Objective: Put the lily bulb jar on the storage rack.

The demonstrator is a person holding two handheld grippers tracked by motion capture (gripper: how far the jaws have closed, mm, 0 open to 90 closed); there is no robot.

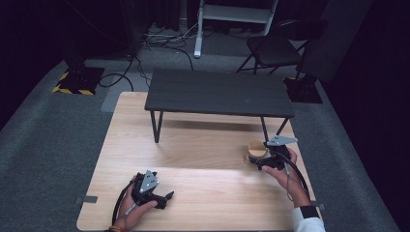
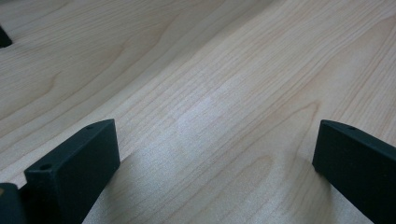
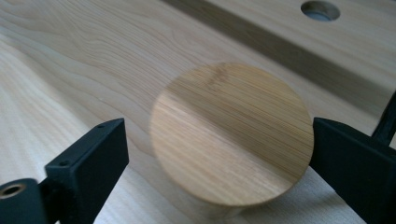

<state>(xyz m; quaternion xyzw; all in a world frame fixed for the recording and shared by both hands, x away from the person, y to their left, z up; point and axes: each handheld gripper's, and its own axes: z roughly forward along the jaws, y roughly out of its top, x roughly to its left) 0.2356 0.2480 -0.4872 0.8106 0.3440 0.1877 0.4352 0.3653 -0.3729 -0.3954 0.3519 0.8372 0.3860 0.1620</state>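
Straddling bamboo lid, right gripper.

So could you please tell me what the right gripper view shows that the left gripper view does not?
The right gripper view alone shows a round bamboo lid between the open right claw, plus a hole in the tabletop. The left gripper view alone shows the open left claw with bare wood between its jaws. Both share the light wooden table.

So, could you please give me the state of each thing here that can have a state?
Left gripper: open, nothing between the jaws, low over the table.
Right gripper: open, jaws on either side of the round wooden lid.
Round wooden lid: lying flat, not yet gripped.
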